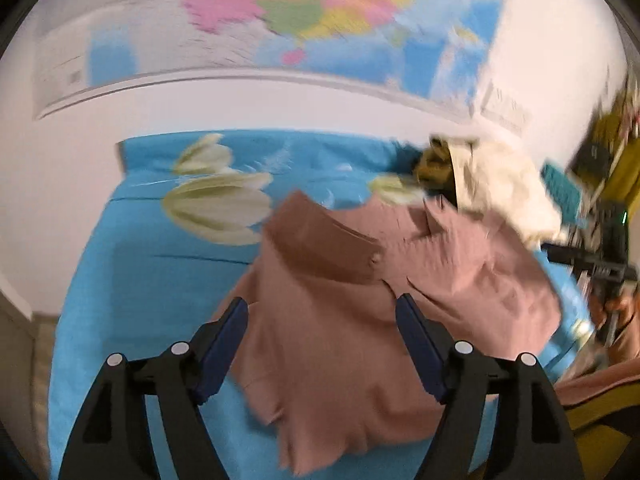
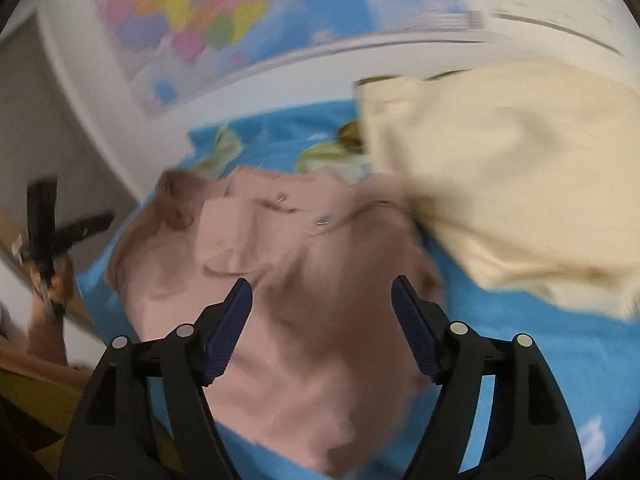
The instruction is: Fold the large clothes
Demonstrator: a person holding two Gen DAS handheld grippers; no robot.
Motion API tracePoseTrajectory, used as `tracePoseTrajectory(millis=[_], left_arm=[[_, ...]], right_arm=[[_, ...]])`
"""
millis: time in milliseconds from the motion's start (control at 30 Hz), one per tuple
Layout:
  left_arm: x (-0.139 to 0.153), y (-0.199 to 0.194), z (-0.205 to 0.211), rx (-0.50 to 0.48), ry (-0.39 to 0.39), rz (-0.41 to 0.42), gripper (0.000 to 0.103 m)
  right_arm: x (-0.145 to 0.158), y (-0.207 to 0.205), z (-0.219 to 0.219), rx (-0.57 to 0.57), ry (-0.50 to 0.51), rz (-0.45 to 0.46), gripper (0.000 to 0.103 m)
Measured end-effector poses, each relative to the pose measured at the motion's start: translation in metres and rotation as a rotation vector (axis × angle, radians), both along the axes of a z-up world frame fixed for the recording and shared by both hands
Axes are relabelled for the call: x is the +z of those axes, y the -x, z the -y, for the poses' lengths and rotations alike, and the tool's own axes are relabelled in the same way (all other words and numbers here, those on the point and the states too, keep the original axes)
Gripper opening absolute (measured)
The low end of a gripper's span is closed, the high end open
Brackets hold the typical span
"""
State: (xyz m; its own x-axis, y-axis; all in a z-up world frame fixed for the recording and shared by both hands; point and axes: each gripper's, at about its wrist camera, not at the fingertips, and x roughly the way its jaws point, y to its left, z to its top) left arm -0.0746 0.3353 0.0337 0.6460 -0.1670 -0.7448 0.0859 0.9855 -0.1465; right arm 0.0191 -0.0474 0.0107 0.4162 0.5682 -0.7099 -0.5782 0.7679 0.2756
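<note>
- A dusty-pink garment (image 1: 360,320) lies rumpled on a blue bedsheet (image 1: 152,280) printed with pale flowers, spread under both our grippers.
- Our left gripper (image 1: 322,304) hangs above the pink cloth, fingers wide apart, gripping nothing.
- Our right gripper (image 2: 322,284) hangs above the same garment (image 2: 288,320), fingers also spread and empty.
- A cream garment (image 2: 512,192) is heaped on the garment's far right edge, overlapping it.
- A colourful wall map (image 1: 304,12) hangs behind the bed.
- Only the left view shows an olive-brown cloth (image 1: 434,168) tucked beside the cream heap (image 1: 504,188); the right view shows just a sliver.
- Both views are motion-blurred.
</note>
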Motion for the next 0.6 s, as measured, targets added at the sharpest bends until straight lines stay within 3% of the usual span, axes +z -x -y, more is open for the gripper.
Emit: tracePoseTrajectory(millis=[67, 167, 233, 300, 400, 600], left_arm=[[-0.017, -0.021, 0.015, -0.026, -0.07, -0.048, 0.066], [-0.046, -0.052, 0.021, -0.016, -0.128, -0.149, 0.047], [-0.054, -0.06, 0.017, -0.009, -0.129, -0.158, 0.038], [-0.056, -0.064, 0.012, 0.009, -0.137, -0.162, 0.017], [-0.05, -0.069, 0.0, 0.054, -0.108, -0.146, 0.006], [-0.025, -0.074, -0.028, 0.179, -0.039, -0.076, 0.006]], right_arm=[[-0.017, -0.009, -0.031, 0.051, 0.069, -0.018, 0.068], [-0.038, -0.02, -0.054, 0.074, 0.147, -0.041, 0.046], [-0.049, -0.027, -0.061, 0.085, 0.163, -0.058, 0.016], [-0.052, -0.033, -0.064, 0.093, 0.151, -0.068, 0.003], [-0.036, -0.034, -0.054, 0.056, 0.096, -0.042, 0.002], [0.02, -0.048, -0.019, -0.109, -0.063, 0.109, 0.001]])
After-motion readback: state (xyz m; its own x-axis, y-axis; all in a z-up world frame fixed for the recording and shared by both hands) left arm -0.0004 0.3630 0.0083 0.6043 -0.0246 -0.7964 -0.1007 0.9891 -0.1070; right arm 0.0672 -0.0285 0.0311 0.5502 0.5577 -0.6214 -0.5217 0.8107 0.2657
